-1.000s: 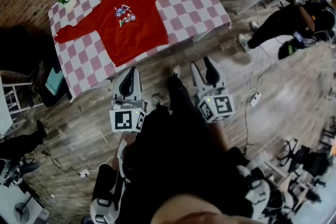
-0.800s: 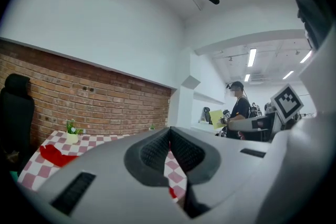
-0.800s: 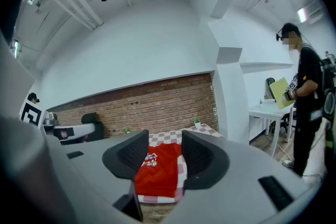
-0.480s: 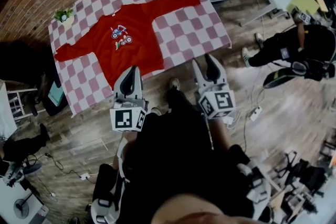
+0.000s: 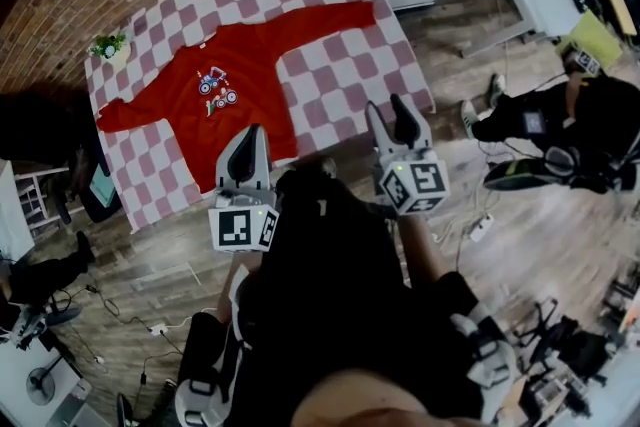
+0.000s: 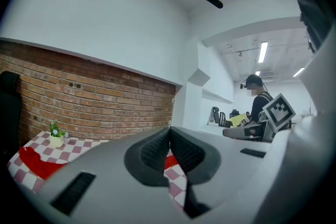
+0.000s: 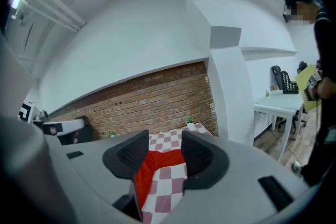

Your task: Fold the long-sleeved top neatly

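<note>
- Lying flat on the pink-and-white checked tablecloth, upper left of the head view, the red long-sleeved fabric top is seen spread, sleeves out.
- Sleeve-to-sleeve axis is run from left edge to upper right; the hem is turned toward the grippers.
- Left gripper: jaws clenched, nothing held; nearest the hem.
- Right gripper: jaws parted, nothing held; placed below the upper-right sleeve.

The head view looks steeply down from above me onto my left gripper and right gripper. Each gripper view rides close behind its own jaws, facing almost level ahead. All three views share the checked table ahead of the jaw tips.
</note>
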{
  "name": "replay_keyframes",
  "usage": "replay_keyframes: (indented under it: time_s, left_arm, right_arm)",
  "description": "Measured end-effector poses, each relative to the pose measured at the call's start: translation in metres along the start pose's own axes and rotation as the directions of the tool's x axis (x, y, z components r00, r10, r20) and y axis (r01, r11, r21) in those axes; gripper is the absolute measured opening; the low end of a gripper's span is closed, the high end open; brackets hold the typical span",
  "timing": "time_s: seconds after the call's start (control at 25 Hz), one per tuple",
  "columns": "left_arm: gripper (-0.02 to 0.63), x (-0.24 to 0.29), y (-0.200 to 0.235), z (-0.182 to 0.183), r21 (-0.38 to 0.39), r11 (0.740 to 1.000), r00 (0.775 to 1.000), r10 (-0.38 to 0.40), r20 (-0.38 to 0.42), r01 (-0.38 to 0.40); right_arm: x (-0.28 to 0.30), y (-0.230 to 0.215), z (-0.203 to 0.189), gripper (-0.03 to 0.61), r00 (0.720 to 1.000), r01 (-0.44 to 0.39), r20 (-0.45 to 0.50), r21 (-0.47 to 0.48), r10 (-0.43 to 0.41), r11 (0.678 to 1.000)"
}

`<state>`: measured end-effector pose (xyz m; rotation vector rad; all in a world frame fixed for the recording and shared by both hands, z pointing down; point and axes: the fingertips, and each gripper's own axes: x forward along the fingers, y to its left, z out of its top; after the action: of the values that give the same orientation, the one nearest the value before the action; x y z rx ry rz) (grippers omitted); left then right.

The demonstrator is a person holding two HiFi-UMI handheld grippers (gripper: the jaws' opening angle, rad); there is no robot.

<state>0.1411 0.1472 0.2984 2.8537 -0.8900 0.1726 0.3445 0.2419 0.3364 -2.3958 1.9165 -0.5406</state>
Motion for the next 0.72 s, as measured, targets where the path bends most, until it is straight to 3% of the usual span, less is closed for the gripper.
replay_keyframes:
  time_s: [0.44, 0.72]
  left_arm:
    - [0.008, 0.080, 0.011, -0.018, -0.013, 0.999, 0.998, -0.033, -0.045, 0.032]
    - [0.008, 0.150, 0.032, -0.039, -0.003, 0.998, 0.994, -0.060, -0.094, 0.060]
  right_arm:
    - [0.081, -0.060, -0.021, 0.187, 0.995, 0.073, -0.074, 0.062, -0.069, 0.995]
    - [0.156, -0.109, -0.047, 0.187, 0.975, 0.159, -0.169, 0.074, -0.145, 0.984]
